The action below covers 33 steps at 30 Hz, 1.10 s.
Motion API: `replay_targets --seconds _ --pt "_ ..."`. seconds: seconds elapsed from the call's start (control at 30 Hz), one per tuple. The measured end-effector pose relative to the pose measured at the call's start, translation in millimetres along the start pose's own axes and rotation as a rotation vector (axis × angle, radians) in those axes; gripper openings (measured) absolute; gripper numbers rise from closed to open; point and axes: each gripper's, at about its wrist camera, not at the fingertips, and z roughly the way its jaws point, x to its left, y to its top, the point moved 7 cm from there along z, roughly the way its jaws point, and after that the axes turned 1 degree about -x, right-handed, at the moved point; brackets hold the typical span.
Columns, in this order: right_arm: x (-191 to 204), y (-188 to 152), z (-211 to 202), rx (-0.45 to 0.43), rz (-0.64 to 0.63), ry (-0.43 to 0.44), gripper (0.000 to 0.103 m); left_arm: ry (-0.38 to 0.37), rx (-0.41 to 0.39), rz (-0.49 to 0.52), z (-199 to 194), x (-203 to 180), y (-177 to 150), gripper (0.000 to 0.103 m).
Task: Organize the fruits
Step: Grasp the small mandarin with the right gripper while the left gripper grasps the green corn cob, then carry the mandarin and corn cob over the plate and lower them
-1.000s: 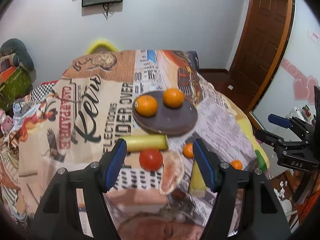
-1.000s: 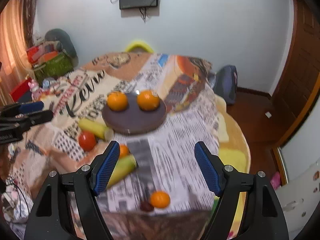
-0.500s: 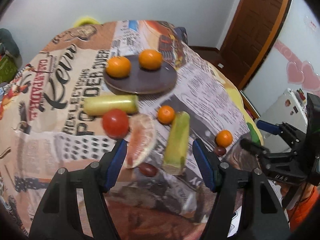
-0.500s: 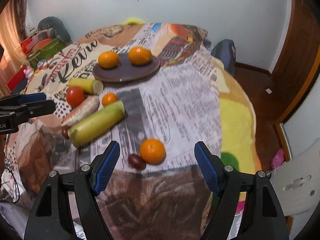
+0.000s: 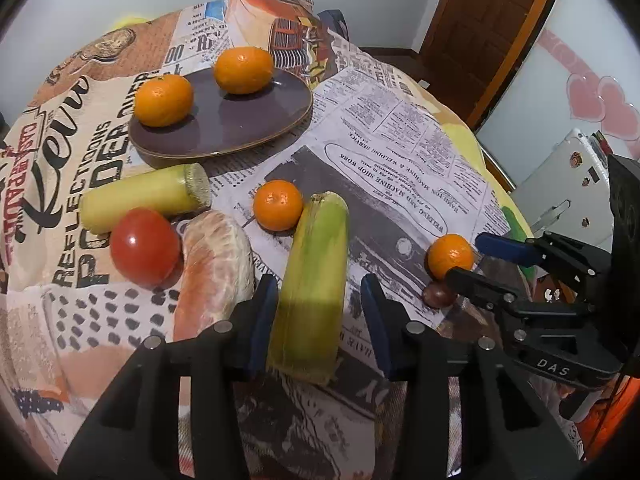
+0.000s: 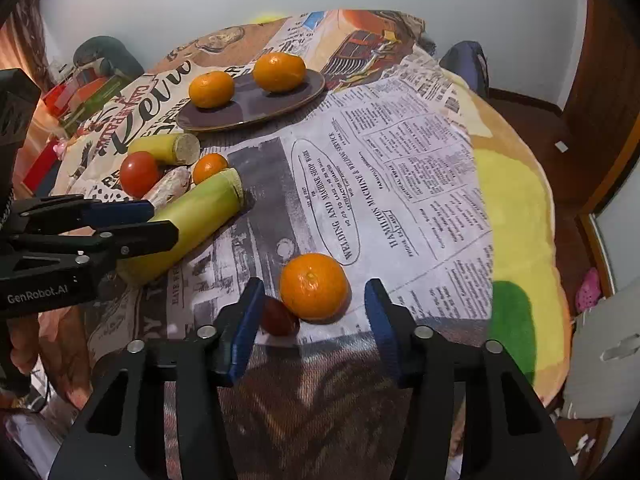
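Note:
A dark plate (image 5: 248, 128) (image 6: 280, 102) holds two oranges (image 5: 163, 96) (image 5: 243, 70). My left gripper (image 5: 320, 324) is open around the near end of a green corn cob (image 5: 316, 280) (image 6: 192, 220). My right gripper (image 6: 312, 320) is open around a loose orange (image 6: 314, 286) (image 5: 450, 256), with a small dark red fruit (image 6: 278, 316) beside it. A small orange (image 5: 278, 205), a tomato (image 5: 144, 246), a peeled citrus piece (image 5: 216, 264) and a second yellow cob (image 5: 144, 196) lie near the plate.
The round table has a newspaper-print cloth (image 6: 400, 168); its near edge drops away just below both grippers. A wooden door (image 5: 480, 20) stands at the right, clutter (image 6: 92, 84) at the left behind the table.
Both grippers have moved down and forward to the table. The left one now straddles the green cob, the right one now straddles the loose orange. Both jaws stay open.

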Motion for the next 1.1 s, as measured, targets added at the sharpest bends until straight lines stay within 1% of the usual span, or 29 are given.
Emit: replay_targets --seconds 0.1,0.13,0.17,0.27,0.4,0.53,0.67,0.83,1.1 --pt "0 2 6 0.014 0.001 0.017 0.043 -0.001 0.014 -0.006 9 2 2 0.041" --pt "-1 2 8 0.018 0.005 0.025 0.042 -0.003 0.020 -0.009 13 3 3 0.041" --pt "-1 2 9 0.021 0.009 0.031 0.038 -0.004 0.023 -0.010 14 3 3 0.041" --pt "-3 2 14 0.036 0.038 0.064 0.036 -0.011 0.041 -0.018 24 5 4 0.041" --pt "-5 1 15 0.035 0.064 0.088 0.035 -0.010 0.044 -0.015 29 5 6 0.039" --pt "-4 3 13 0.032 0.059 0.087 0.035 -0.009 0.045 -0.013 30 4 8 0.038" --pt "-5 8 6 0.010 0.056 0.084 0.035 -0.035 0.041 -0.039 23 5 7 0.037" --pt "-3 17 -4 -0.018 0.042 0.077 0.035 -0.043 -0.003 -0.059 2 8 9 0.036" --pt "11 51 -22 -0.094 -0.008 0.061 0.035 -0.064 -0.129 -0.102 -49 23 26 0.036"
